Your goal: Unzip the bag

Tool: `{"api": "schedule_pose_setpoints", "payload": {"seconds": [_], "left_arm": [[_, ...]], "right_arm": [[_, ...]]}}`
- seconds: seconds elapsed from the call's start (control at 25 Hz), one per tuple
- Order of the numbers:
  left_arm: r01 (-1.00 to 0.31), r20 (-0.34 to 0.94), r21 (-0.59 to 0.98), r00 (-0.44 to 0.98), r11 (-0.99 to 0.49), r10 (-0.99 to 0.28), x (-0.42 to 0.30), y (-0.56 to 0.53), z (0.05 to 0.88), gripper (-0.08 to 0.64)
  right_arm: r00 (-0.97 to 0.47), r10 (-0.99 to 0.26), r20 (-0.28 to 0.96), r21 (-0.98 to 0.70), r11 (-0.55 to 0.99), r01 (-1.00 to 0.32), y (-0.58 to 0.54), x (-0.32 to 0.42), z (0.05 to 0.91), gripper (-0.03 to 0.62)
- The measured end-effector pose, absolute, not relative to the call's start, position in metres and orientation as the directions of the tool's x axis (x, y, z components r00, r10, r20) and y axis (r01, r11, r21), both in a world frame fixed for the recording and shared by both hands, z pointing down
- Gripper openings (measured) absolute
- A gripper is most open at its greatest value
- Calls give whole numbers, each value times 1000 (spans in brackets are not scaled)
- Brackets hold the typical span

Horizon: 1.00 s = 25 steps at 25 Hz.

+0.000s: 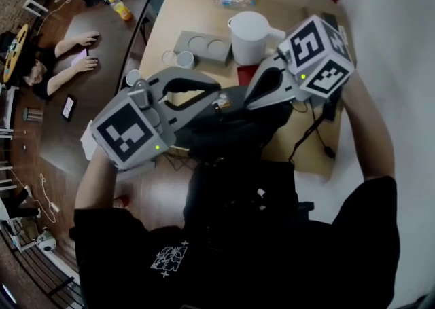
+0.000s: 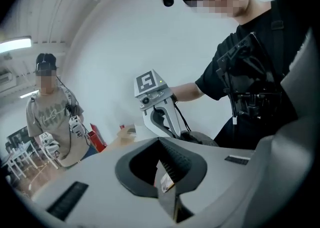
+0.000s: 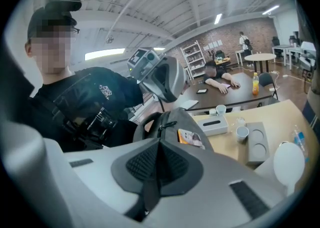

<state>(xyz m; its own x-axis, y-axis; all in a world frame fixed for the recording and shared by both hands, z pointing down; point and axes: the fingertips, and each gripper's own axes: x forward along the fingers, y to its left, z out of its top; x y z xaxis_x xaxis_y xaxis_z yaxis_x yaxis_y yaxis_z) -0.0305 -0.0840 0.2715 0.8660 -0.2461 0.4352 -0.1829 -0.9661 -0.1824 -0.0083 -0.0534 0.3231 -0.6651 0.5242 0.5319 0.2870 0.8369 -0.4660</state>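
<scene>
A dark grey bag (image 1: 231, 134) hangs in front of the person's chest, between the two grippers. My left gripper (image 1: 215, 105) comes in from the left; in the left gripper view its jaws (image 2: 162, 172) are shut on a grey fabric tab (image 2: 167, 192) that carries a small label. My right gripper (image 1: 250, 102) comes in from the right, shut (image 3: 159, 164) on a dark strap (image 3: 145, 192) of the bag. In the right gripper view the bag's top (image 3: 172, 119) shows a black zip pull (image 3: 167, 124) and an orange tag (image 3: 190, 137).
Behind the bag a wooden table (image 1: 177, 22) carries a white jug (image 1: 250, 37), a grey cup tray (image 1: 204, 47), small cups and a water bottle (image 1: 231, 0). A person (image 1: 61, 60) leans on the dark table at the left. Another person (image 2: 50, 117) stands beyond.
</scene>
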Motion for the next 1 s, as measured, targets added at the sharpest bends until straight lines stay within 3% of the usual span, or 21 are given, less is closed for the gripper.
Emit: {"api": "schedule_pose_setpoints", "payload": {"seconds": [0.12, 0.24, 0.28, 0.32, 0.56, 0.8, 1.0], "left_arm": [[-222, 476, -72, 849, -972, -229, -39, -87, 277, 0], [-153, 540, 60, 836, -986, -97, -45, -76, 296, 0], [-105, 550, 119, 835, -987, -22, -46, -66, 301, 143], [-68, 551, 173, 834, -983, 40, -46, -59, 304, 202], [-101, 573, 301, 814, -948, 95, -49, -72, 324, 209], [-98, 570, 482, 789, -871, 228, -40, -66, 337, 209], [-83, 578, 535, 762, -841, 292, -36, -63, 342, 210]], "right_arm": [[-664, 528, 529, -471, 834, 289, -54, -10, 321, 14], [-664, 530, 527, -476, 832, 285, -53, -9, 320, 14], [-664, 530, 527, -477, 831, 285, -53, -9, 320, 14], [-664, 531, 526, -479, 831, 284, -53, -8, 320, 14], [-663, 536, 523, -487, 826, 283, -53, -8, 323, 14], [-658, 548, 517, -497, 818, 290, -54, -8, 319, 14], [-657, 553, 512, -500, 814, 294, -53, -6, 319, 14]]}}
